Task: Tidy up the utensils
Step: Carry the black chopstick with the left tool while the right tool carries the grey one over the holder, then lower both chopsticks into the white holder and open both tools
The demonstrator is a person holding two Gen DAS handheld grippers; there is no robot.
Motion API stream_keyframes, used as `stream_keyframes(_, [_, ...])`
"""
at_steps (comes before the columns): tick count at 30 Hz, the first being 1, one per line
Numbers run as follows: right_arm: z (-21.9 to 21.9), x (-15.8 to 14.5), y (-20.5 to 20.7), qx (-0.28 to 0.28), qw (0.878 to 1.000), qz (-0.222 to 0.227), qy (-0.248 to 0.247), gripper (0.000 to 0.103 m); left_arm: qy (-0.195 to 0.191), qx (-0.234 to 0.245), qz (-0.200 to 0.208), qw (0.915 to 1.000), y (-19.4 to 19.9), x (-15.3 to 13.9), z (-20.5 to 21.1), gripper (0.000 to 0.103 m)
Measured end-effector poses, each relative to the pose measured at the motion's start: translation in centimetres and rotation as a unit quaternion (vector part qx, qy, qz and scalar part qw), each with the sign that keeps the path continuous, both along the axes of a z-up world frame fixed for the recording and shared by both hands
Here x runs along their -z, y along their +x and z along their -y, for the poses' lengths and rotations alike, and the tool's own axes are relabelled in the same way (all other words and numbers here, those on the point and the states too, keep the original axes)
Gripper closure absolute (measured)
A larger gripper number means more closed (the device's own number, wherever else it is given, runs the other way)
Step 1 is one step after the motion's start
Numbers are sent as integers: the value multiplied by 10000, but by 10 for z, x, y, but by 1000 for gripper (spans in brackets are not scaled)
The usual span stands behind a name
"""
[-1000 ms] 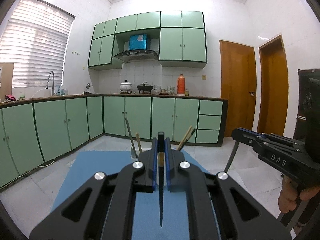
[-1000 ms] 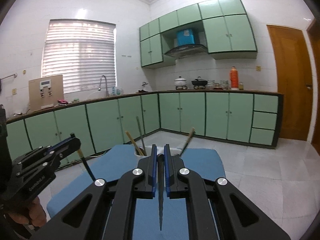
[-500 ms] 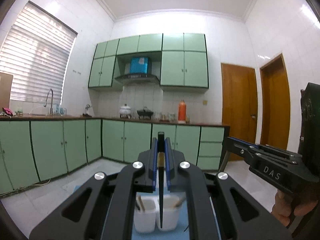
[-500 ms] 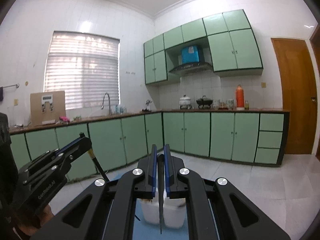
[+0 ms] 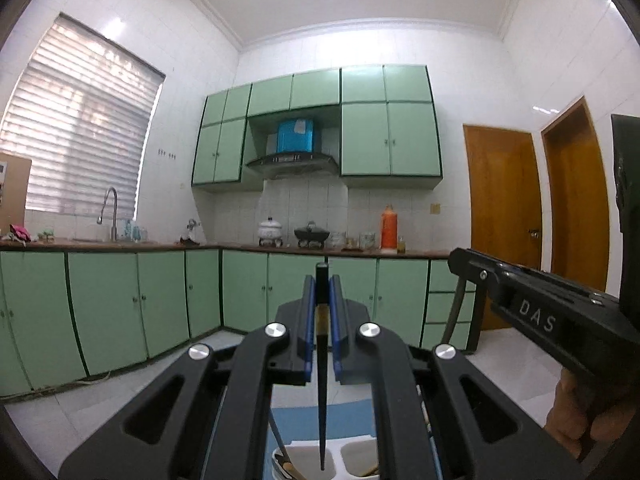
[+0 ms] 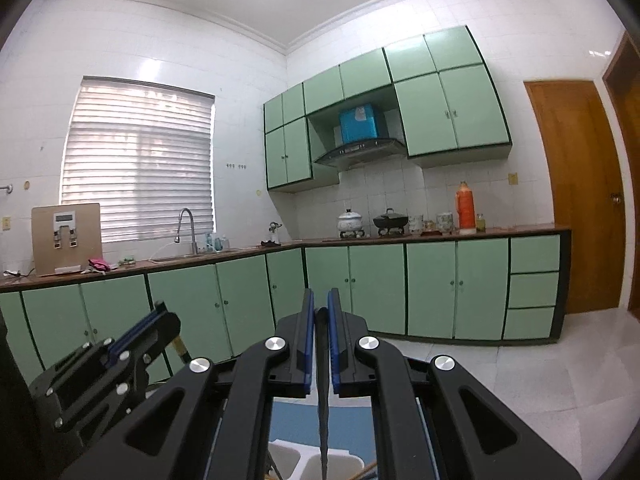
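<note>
Two chopsticks hang point-down, one (image 5: 321, 392) pinched in the left gripper's (image 5: 321, 312) jaws, one (image 6: 322, 392) in the right gripper's (image 6: 321, 320), directly above the white holder (image 5: 356, 454) at bottom centre.

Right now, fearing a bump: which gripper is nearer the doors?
Right. The right gripper sits between the left gripper and the doors; the left one is farther off, on the window side.
</note>
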State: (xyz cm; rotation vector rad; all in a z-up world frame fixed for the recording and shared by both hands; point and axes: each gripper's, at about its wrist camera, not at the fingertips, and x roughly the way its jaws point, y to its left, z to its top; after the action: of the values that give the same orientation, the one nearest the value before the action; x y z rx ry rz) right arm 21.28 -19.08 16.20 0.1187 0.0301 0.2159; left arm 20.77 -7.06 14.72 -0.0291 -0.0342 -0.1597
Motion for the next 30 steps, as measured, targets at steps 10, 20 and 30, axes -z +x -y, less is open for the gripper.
stream_keyframes(10, [5,51,43,-106,9994,-289,174,96,-21,-106,-528,9985,49,39,-12,97])
stream_keyframes(20, [1,93,64,-95,9969,-777,123,96,28,-78,-1172,9931,78,78,-20,97])
stream_keyframes(30, [-10,108,66,-64,9953,-959,-116,96,6,-64,-1388,9903,79,94,-29,96])
